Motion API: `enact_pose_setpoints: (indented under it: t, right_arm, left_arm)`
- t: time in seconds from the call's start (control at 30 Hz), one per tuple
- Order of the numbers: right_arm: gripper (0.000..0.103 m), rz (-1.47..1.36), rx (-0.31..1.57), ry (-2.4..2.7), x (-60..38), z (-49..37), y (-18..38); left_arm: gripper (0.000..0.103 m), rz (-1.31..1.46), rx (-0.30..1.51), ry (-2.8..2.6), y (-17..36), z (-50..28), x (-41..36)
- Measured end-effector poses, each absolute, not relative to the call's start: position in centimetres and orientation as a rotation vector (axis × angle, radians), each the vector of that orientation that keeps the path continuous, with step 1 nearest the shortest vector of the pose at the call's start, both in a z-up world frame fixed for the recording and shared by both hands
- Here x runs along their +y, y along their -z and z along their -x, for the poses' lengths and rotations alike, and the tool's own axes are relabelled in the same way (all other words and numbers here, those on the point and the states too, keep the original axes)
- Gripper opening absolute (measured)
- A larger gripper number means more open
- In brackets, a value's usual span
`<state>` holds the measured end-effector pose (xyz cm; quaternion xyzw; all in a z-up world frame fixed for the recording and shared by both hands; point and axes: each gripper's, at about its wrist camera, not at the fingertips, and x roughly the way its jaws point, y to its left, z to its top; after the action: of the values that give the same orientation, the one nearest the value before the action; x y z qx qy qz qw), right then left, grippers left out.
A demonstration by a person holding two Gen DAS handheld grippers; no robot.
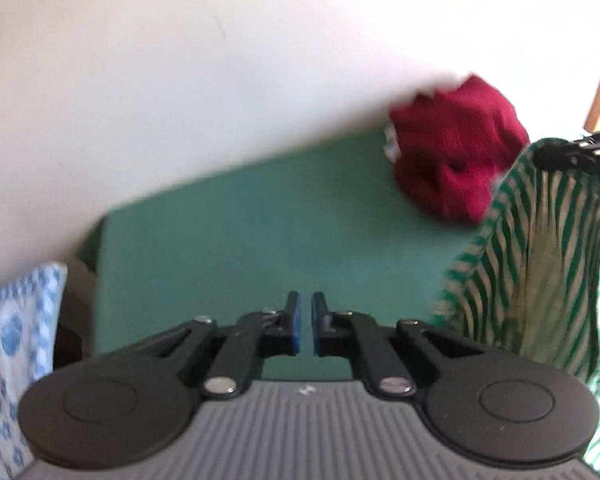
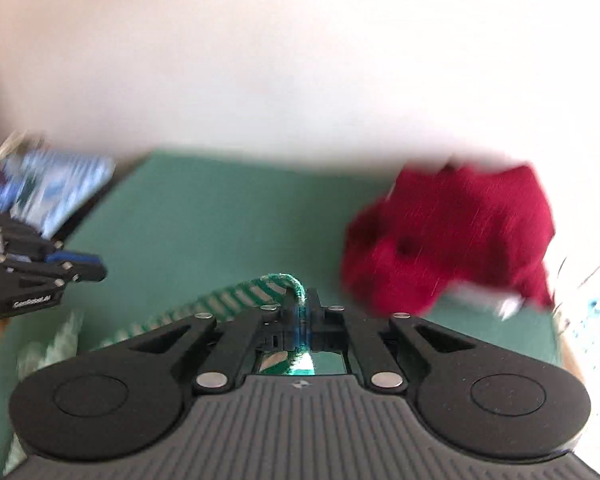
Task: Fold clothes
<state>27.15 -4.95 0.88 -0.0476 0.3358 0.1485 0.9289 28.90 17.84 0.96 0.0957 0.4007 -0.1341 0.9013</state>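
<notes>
A green-and-white striped garment [image 1: 532,260] hangs over the green table surface [image 1: 240,240], lifted by one edge. My right gripper [image 2: 302,296] is shut on a bunched fold of that striped garment [image 2: 236,300]; in the left wrist view the right gripper [image 1: 580,152] shows at the far right, holding the cloth's top. My left gripper [image 1: 306,300] has its blue pads drawn together to a thin slit with nothing between them. It hovers above bare green surface, left of the hanging cloth. From the right wrist the left gripper [image 2: 96,266] shows at the left edge.
A crumpled dark red garment [image 1: 456,152] lies at the far right of the green surface [image 2: 220,220], against the white wall. A blue-patterned cloth [image 1: 16,332] sits beyond the table's left edge. Both views are motion-blurred.
</notes>
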Motion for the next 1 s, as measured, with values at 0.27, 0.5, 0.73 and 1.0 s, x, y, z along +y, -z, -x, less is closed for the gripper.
enact_pose_setpoints:
  t: [0.27,0.5,0.73,1.0]
  right_arm:
    - [0.001,0.150,0.569,-0.172,-5.9,-31.7,2.8]
    - [0.011,0.268,0.880,-0.208,-8.3,-32.4,11.4]
    - [0.043,0.232,0.769,-0.337,-9.4,-31.3,9.0]
    - [0.036,0.657,0.550,-0.581,-4.8,-26.6,10.9]
  left_arm:
    - [0.072,-0.208,0.851,0.338,3.0,-29.6,15.0]
    - [0.071,-0.393,0.917,0.339,10.3,-29.7,9.9]
    - [0.066,-0.419,0.911,0.312,11.8,-32.4,8.0]
    - [0.054,-0.342,0.942,0.304,11.7,-33.4,10.0]
